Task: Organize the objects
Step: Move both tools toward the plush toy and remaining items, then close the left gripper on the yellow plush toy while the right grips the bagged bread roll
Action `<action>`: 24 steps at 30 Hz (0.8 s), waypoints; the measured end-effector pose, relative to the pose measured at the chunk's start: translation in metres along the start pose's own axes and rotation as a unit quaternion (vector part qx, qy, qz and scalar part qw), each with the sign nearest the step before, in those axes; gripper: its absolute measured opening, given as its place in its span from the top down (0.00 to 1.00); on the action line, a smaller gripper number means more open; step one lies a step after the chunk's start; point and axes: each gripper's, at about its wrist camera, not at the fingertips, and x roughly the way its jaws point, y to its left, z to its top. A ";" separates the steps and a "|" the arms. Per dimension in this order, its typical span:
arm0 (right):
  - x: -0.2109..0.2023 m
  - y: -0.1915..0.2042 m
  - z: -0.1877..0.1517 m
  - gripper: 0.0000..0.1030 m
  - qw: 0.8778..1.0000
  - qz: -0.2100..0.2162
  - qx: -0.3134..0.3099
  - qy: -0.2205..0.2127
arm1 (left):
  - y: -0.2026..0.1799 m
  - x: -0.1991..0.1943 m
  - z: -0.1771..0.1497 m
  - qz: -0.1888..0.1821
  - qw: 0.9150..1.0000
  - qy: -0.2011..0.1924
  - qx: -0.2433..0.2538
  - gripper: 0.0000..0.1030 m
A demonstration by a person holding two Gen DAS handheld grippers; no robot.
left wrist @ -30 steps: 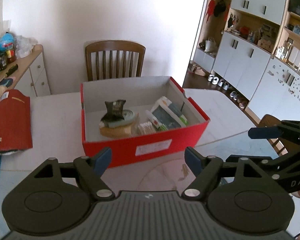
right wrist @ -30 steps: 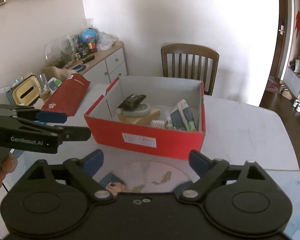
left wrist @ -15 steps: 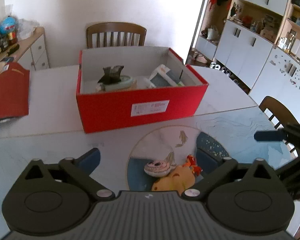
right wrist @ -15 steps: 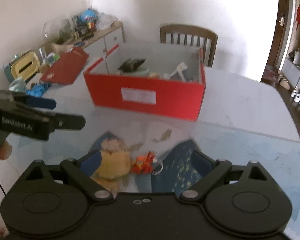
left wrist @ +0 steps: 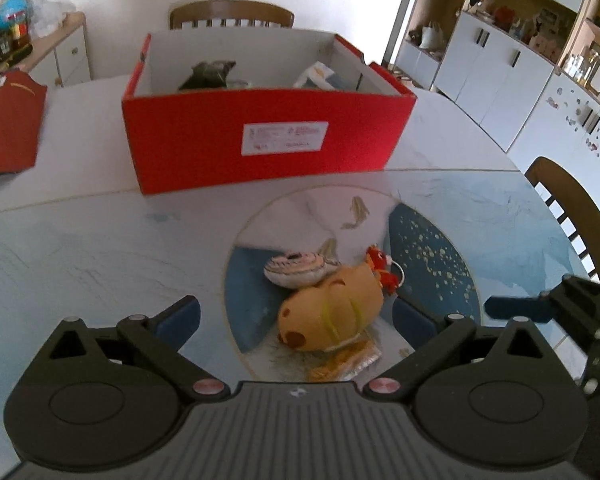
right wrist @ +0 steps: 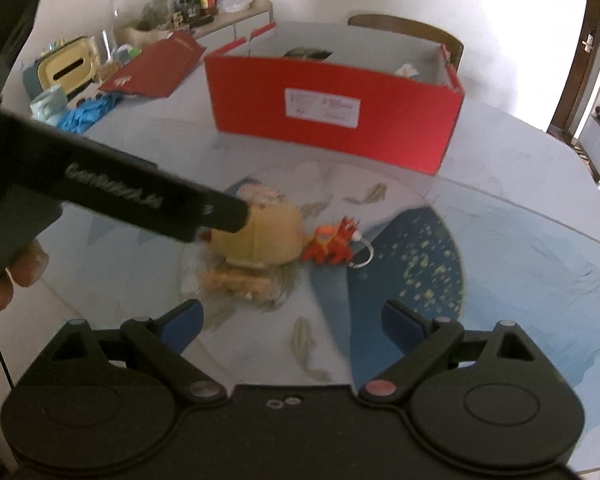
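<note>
The contents of the red box [left wrist: 268, 136] are largely hidden behind its front wall in both views. At centre frame of the left wrist view, the packet [left wrist: 342, 362] is mostly covered by the yellow plush toy [left wrist: 332, 312]. In the right wrist view, the toy's left part is masked by the left tongs [right wrist: 236, 216], and the whole frame is blurred. The print on the box label [right wrist: 322, 106] cannot be read.

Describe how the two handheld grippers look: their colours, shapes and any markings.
Both are matte black. The left gripper and the right gripper each have two round discs, angled link arms with silver and reddish pins, and blue finger pads. The left one's side carries white "GenRobot.AI" lettering.
</note>
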 end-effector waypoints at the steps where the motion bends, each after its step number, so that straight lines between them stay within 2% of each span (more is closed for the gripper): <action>1: 0.002 0.001 -0.002 0.07 1.000 0.001 -0.001 0.002 | -0.001 0.002 0.000 -0.003 1.000 0.005 -0.003 0.00; 5: 0.010 0.005 -0.006 0.08 1.000 0.001 -0.001 0.009 | -0.006 0.013 0.000 -0.015 1.000 0.021 -0.012 0.00; 18: 0.031 0.018 -0.003 0.10 1.000 0.008 -0.003 0.013 | -0.011 0.047 0.016 -0.004 0.998 0.062 -0.029 0.00; 24: 0.041 0.024 0.000 0.11 1.000 0.011 -0.002 0.012 | -0.011 0.058 0.021 -0.013 0.996 0.078 -0.035 0.00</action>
